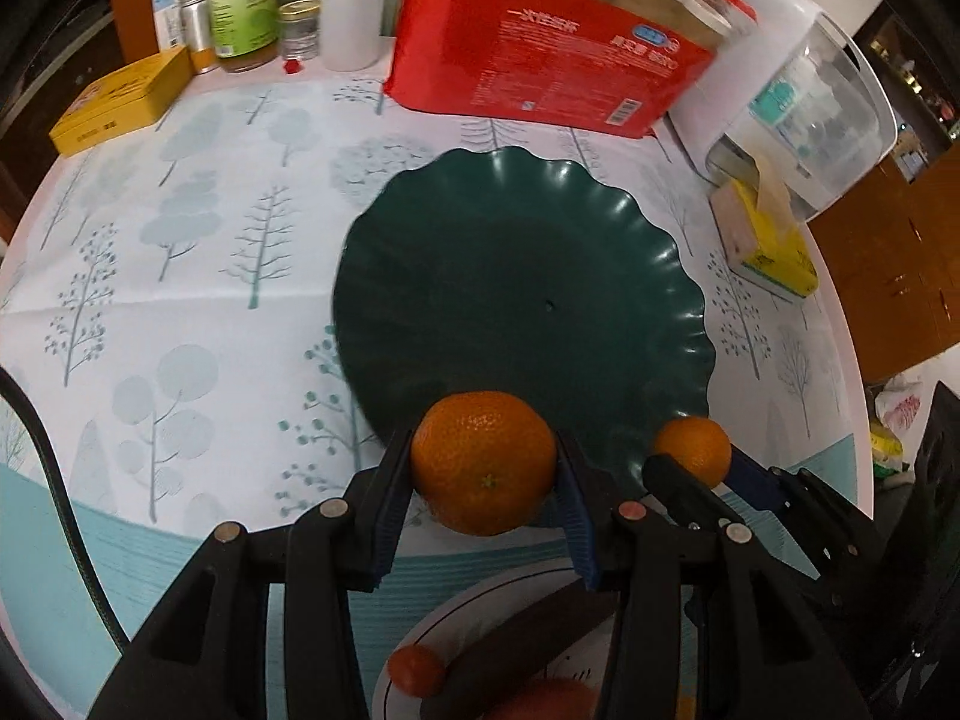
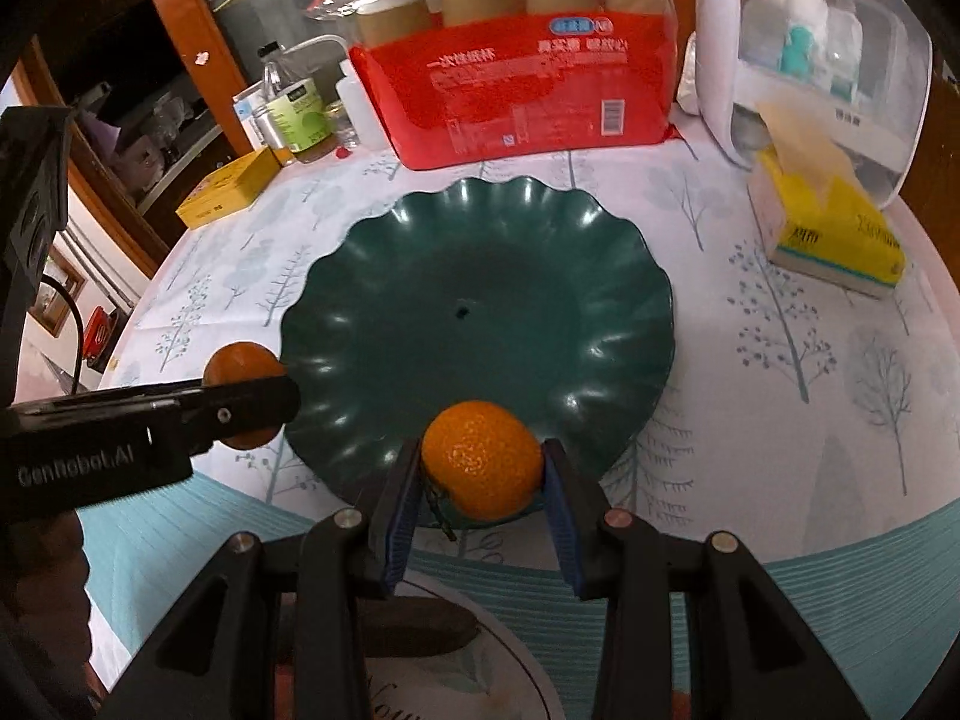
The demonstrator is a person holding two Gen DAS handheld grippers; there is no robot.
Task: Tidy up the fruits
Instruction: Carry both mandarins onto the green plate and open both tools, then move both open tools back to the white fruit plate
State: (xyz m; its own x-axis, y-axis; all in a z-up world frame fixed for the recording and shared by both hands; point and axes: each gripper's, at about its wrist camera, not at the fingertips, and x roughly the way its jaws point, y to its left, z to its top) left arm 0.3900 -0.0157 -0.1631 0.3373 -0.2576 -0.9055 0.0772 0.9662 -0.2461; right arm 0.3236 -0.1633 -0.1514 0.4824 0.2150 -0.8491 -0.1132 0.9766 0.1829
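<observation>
Nearest my left wrist camera, at six o'clock, sits a white plate (image 1: 480, 648) with a small red fruit (image 1: 415, 668) on it. Just beyond, my left gripper (image 1: 483, 468) is clamped on an orange (image 1: 483, 461), pads on its two sides, stem end facing the lens. It hangs over the near rim of the green scalloped dish (image 1: 522, 276), which fills the centre and holds nothing yet. At four o'clock my right gripper (image 1: 699, 462) carries a second, smaller orange (image 1: 695, 450).

From the right wrist, that gripper (image 2: 480, 468) pinches its orange (image 2: 480, 459) the same way — across the widest part — above the dish's (image 2: 474, 312) six o'clock edge. My left gripper (image 2: 249, 390) comes in at nine o'clock with its fruit (image 2: 243, 363).

I judge both oranges light, round and firm but bruisable, the peel slightly slick — so hold across the middle and release low in the dish, or they may roll.
</observation>
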